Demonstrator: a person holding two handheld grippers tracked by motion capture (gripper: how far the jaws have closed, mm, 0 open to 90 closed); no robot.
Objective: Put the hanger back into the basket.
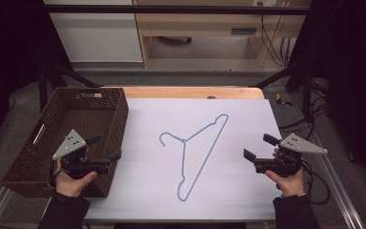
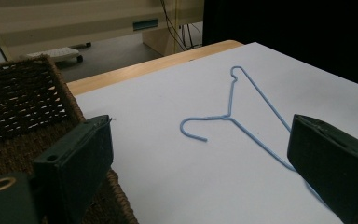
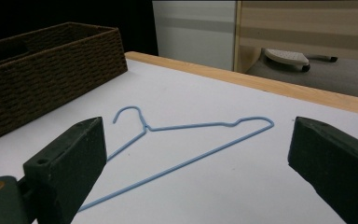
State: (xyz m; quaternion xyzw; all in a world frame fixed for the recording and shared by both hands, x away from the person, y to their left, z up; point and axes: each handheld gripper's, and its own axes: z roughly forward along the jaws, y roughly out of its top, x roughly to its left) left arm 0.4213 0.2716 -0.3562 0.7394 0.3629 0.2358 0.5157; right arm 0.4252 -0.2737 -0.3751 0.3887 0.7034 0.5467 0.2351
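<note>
Two tools wide, empty: left tool (image 1: 107,148), right tool (image 1: 256,146); hanger (image 1: 198,152) between, basket (image 1: 52,125) left.

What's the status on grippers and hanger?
Left gripper open, over basket edge. Right gripper open, empty. Hanger flat between them, untouched, nothing blocking.

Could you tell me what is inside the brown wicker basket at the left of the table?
The wicker basket looks empty: its woven floor and inner walls show in the high view. The left gripper and hand cover its near right corner, so that part stays unseen.
</note>
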